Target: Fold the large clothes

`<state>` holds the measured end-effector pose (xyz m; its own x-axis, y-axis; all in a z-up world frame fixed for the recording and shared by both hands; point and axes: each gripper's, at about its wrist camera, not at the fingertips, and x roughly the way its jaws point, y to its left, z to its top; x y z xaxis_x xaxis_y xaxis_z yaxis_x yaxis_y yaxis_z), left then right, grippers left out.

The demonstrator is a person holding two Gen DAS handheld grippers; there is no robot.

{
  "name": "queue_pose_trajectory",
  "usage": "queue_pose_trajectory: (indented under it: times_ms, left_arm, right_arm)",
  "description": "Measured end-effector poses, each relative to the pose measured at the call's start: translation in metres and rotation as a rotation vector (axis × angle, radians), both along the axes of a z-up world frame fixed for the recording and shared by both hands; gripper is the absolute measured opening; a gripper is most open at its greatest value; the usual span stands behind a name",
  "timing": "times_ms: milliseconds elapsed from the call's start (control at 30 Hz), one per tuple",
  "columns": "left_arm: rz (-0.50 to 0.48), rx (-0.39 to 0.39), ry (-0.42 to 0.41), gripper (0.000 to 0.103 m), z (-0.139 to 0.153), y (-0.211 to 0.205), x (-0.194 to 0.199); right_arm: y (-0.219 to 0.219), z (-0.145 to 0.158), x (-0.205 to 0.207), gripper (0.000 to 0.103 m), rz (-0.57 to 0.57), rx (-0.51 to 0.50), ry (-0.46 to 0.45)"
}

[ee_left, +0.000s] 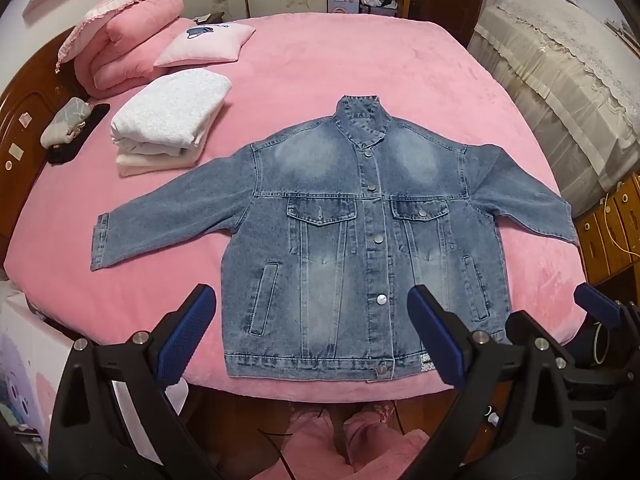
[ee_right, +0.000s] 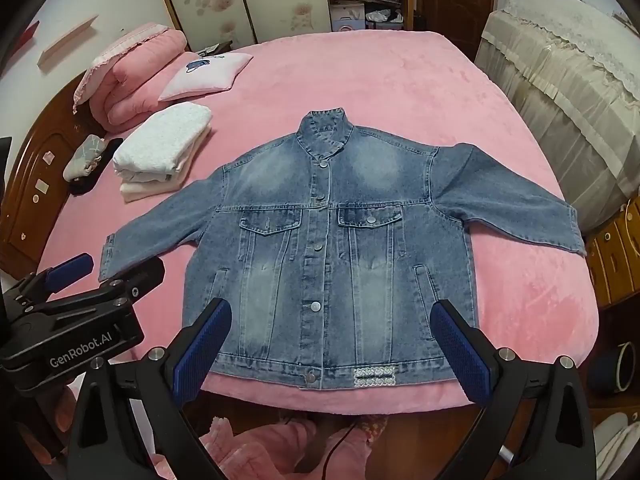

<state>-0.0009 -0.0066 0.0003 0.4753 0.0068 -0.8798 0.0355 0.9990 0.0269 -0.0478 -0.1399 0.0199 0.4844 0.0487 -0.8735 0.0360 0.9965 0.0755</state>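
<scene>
A blue denim jacket [ee_left: 360, 240] lies flat, front up and buttoned, on the pink bed [ee_left: 340, 80], with both sleeves spread out and the hem at the near edge. It also shows in the right wrist view [ee_right: 332, 248]. My left gripper [ee_left: 312, 332] is open and empty, held above the hem on the jacket's left half. My right gripper [ee_right: 330, 348] is open and empty above the hem. The right gripper shows at the right edge of the left wrist view [ee_left: 596, 308]. The left gripper shows at the left of the right wrist view [ee_right: 80, 280].
A folded white garment stack [ee_left: 168, 128] lies on the bed left of the jacket. Pink folded bedding [ee_left: 128, 40] and a small pillow [ee_left: 204, 44] sit behind it. A wooden headboard [ee_left: 24, 120] is at the left, a covered piece of furniture [ee_left: 560, 80] at the right.
</scene>
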Motion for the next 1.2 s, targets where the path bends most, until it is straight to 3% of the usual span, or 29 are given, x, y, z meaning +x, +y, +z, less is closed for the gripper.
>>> queue_pose_trajectory:
  times_ms: [1200]
  left_arm:
    - [0.021,0.01,-0.026,0.095,0.012,-0.016,-0.031]
  right_arm:
    - [-0.019,0.001,-0.014,0.101,0.018,0.002,0.012]
